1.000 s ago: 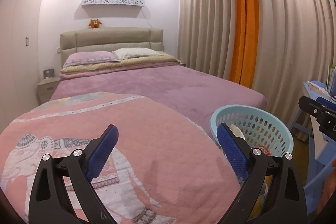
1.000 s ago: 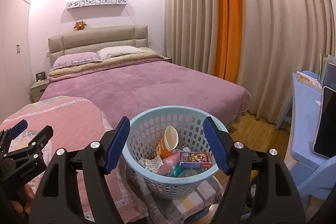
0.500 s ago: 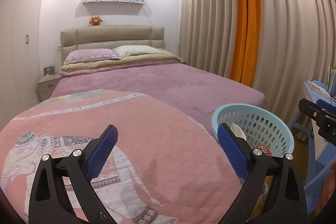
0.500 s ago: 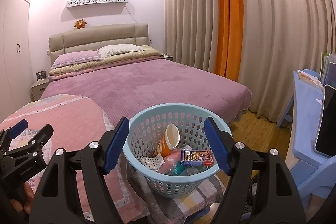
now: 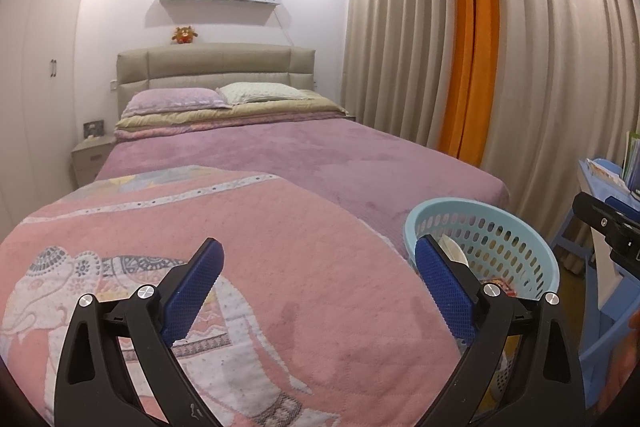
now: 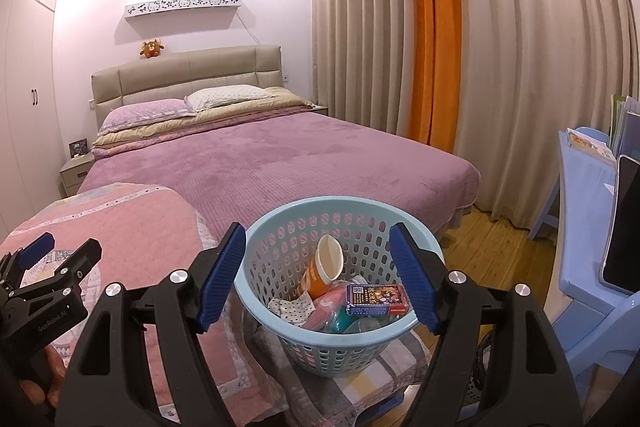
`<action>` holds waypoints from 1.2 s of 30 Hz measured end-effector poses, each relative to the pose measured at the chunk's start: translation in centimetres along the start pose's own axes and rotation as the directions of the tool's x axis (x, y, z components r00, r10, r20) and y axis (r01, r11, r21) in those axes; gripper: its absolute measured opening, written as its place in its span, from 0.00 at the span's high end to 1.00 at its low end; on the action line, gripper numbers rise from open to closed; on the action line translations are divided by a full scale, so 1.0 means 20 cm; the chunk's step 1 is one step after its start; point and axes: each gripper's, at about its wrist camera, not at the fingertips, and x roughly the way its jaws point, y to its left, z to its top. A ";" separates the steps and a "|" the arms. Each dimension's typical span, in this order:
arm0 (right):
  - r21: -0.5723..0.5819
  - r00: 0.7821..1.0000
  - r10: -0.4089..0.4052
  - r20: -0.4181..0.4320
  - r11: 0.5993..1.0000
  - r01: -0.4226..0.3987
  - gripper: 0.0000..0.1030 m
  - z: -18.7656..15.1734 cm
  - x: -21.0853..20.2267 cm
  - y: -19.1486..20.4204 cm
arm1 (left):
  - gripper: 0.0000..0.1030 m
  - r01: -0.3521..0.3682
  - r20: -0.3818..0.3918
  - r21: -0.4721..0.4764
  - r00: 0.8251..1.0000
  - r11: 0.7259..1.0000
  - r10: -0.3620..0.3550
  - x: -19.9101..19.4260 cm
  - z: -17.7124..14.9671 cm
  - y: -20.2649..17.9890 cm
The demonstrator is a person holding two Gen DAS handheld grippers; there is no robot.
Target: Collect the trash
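I see the wide purple-covered bed (image 6: pixel 280 163) bare of litter; beside it the pale-blue perforated plastic basket (image 6: pixel 340 343) holds the trash, paper cup (image 6: pixel 326 265) included, so both my grippers' fingers (image 6: pixel 222 279) hang spread wide, empty.

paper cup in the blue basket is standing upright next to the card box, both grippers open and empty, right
Not quite. The right wrist view shows the paper cup tilted, leaning among the trash in the blue basket beside the card box. Right gripper and left gripper are open and empty.

Lt-blue basket (image 6: pixel 362 341), pink elephant-print quilt (image 5: pixel 256 251), purple bedspread (image 6: pixel 280 163), orange curtain (image 6: pixel 434 27).
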 end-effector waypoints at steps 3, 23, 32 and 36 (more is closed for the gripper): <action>0.006 1.000 0.004 -0.005 1.000 -0.004 0.32 0.00 0.00 0.00 | 0.09 -0.001 0.003 0.000 1.000 1.000 0.001 0.00 0.00 0.00; 0.006 1.000 0.005 -0.013 1.000 -0.005 0.32 -0.01 0.00 0.02 | 0.08 -0.004 0.003 0.004 1.000 1.000 0.004 0.00 -0.01 -0.01; 0.006 1.000 0.008 -0.012 1.000 -0.008 0.32 -0.01 0.01 0.02 | 0.08 -0.006 0.004 0.005 1.000 1.000 0.006 -0.01 -0.01 -0.01; 0.006 1.000 0.010 -0.014 1.000 -0.010 0.32 -0.01 0.01 0.02 | 0.08 -0.003 0.006 0.001 1.000 1.000 0.003 -0.01 0.00 0.00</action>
